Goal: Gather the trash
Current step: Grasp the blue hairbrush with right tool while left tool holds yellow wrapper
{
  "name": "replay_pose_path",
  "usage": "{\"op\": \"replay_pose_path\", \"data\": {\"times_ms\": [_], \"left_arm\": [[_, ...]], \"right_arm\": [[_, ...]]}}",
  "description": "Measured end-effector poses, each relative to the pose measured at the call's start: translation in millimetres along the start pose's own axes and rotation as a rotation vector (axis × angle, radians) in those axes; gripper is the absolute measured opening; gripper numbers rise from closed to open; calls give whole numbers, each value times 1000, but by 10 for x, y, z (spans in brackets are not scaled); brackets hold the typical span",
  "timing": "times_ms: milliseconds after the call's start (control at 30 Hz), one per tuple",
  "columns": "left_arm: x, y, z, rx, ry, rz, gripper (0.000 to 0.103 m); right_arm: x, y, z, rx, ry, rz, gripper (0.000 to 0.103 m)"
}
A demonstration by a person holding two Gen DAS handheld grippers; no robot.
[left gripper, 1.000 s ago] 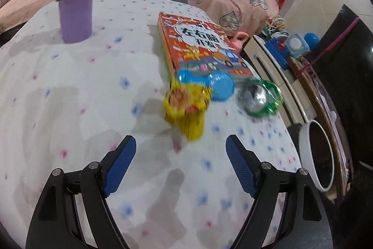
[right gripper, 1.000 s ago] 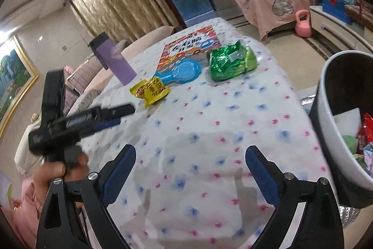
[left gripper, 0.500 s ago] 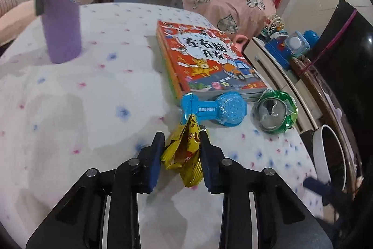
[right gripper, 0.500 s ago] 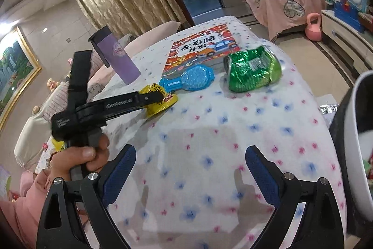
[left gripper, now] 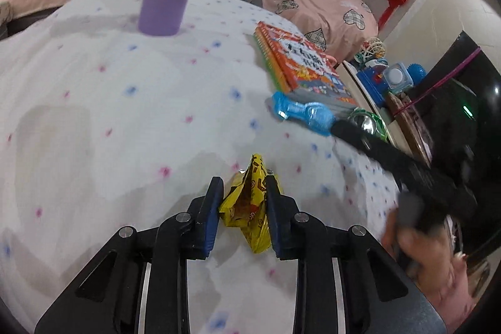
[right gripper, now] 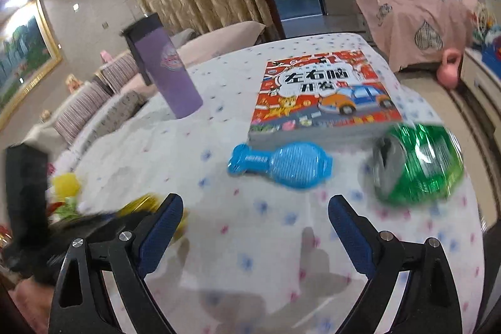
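Two jaws of your left gripper [left gripper: 245, 193] pinch the yellow wrapper [left gripper: 247, 208] above the table [left gripper: 94, 115]; your right gripper [right gripper: 253, 208] gapes near the green can [right gripper: 419, 165]. Book [right gripper: 322, 93] title: "左右脑开发".

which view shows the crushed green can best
The right wrist view. The crushed green can lies there large and unobstructed on the tablecloth, right of the blue toy, with its silver end visible. In the left wrist view the can is small, far off and partly covered by the right gripper's black body.
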State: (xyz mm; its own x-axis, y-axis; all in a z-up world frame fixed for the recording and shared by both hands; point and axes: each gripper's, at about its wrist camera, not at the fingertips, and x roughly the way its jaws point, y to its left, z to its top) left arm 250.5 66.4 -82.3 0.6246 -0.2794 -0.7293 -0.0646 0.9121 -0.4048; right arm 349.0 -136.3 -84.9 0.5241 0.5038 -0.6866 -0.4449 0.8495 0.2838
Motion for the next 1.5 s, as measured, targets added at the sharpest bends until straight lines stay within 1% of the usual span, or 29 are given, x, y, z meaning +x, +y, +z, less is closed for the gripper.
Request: {"op": "replay_pose_path", "data": {"times_ms": [67, 167, 233, 267, 333, 367, 433, 467, 500, 567, 667, 733, 800, 833, 867, 1033, 1067, 1100, 1133, 1167, 1200, 1267, 1300, 1333, 1367, 1400, 1433, 1467, 1500], "left_arm": [[-22, -3, -69, -3, 7, -3, 25], [-67, -11, -132, 0, 13, -9, 25], [-94, 7, -145, -3, 13, -11, 25], [-111, 18, -147, -10, 12, -14, 25], [-150, 63, -136, -26, 4, -16, 25], [-170, 91, -136, -33, 1, -19, 25], [-205, 145, -149, -42, -1, -19, 25], [-215, 164, -157, -45, -1, -19, 25], [-220, 177, -163, -46, 0, -17, 25], [-238, 198, -187, -48, 3, -12, 25], [-281, 230, -212, -59, 2, -12, 25], [-307, 260, -218, -66, -2, -13, 25], [-326, 279, -234, -70, -1, -11, 25], [-329, 290, -239, -74, -1, -12, 25], [-327, 300, -244, -75, 1, -13, 25], [-348, 288, -248, -71, -1, -16, 25], [-359, 290, -248, -71, -4, -14, 25], [-360, 297, -243, -74, -4, -12, 25], [-362, 311, -241, -78, -4, -12, 25], [-367, 326, -241, -83, -5, -14, 25], [-375, 337, -243, -85, -7, -14, 25], [-389, 357, -248, -88, -9, -13, 25], [-397, 359, -252, -88, -11, -14, 25], [-404, 362, -256, -89, -12, -12, 25], [-408, 362, -261, -90, -12, -13, 25], [-411, 360, -267, -91, -11, -14, 25], [-418, 356, -273, -91, -11, -14, 25], [-426, 353, -277, -91, -11, -14, 25], [-431, 352, -277, -92, -11, -13, 25]], "right_arm": [[143, -15, 64, 1, 17, -8, 94], [306, 20, 132, -45, 28, -60, 94], [379, 2, 145, -43, 42, -59, 94], [413, -20, 143, -33, 58, -39, 93], [401, -29, 97, -15, 89, 7, 79], [362, -10, 55, -10, 102, 30, 68], [278, 72, -46, -8, 135, 113, 60], [237, 107, -90, -12, 147, 155, 53], [179, 164, -142, -30, 152, 169, 52], [72, 261, -203, -82, 128, 143, 56], [32, 366, -159, -158, 87, 78, 56], [133, 384, -58, -192, 95, 49, 62], [225, 341, 21, -188, 101, 24, 79], [287, 293, 76, -168, 102, -5, 82], [312, 260, 96, -149, 102, -2, 84], [494, 54, 149, -36, 142, 79, 81], [484, 60, 123, -34, 145, 75, 63], [473, 79, 99, -38, 151, 73, 35], [421, 115, 47, -46, 157, 74, 34], [371, 141, 4, -52, 159, 79, 28], [307, 186, -57, -64, 170, 90, 16], [193, 286, -205, -93, 199, 108, 5], [153, 348, -283, -107, 219, 130, 5], [92, 412, -361, -120, 235, 181, 6], [49, 452, -388, -129, 226, 190, 7], [29, 472, -379, -140, 214, 177, 10], [-4, 516, -352, -175, 180, 130, 14], [-12, 538, -308, -198, 147, 101, 28], [-1, 544, -266, -206, 127, 90, 50]]}}
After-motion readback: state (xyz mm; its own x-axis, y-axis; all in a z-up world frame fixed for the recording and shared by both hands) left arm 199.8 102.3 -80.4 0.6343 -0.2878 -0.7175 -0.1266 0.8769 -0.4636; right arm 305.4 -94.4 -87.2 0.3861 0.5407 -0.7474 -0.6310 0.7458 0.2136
